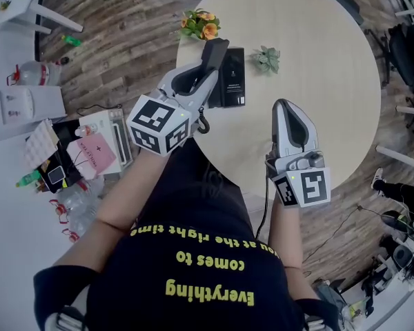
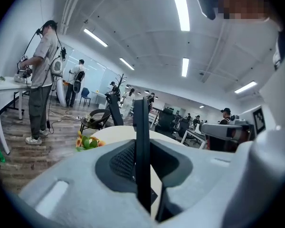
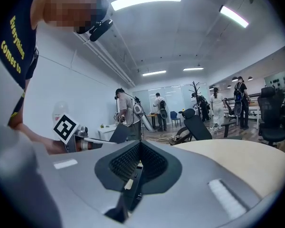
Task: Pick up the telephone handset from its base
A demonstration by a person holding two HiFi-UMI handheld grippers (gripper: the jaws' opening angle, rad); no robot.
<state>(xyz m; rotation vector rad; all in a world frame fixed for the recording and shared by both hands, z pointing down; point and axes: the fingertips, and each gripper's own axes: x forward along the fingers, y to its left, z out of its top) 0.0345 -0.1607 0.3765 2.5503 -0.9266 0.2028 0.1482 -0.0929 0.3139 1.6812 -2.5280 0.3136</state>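
Holding handset (image 1: 216,52) clamped in left gripper (image 1: 201,74), long axis along the jaws, apparently clear of base (image 1: 233,81) alongside; keeping right gripper (image 1: 285,107) closed, empty, farther off.

Two hand-held grippers, forearms extended forward.
Left gripper (image 1: 208,74): jaws clamped on handset (image 1: 219,49). Right gripper (image 1: 285,105): jaws together, empty.

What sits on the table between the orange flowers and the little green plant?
In the head view, the black telephone base lies there, with the handset clamped in the left gripper alongside it.
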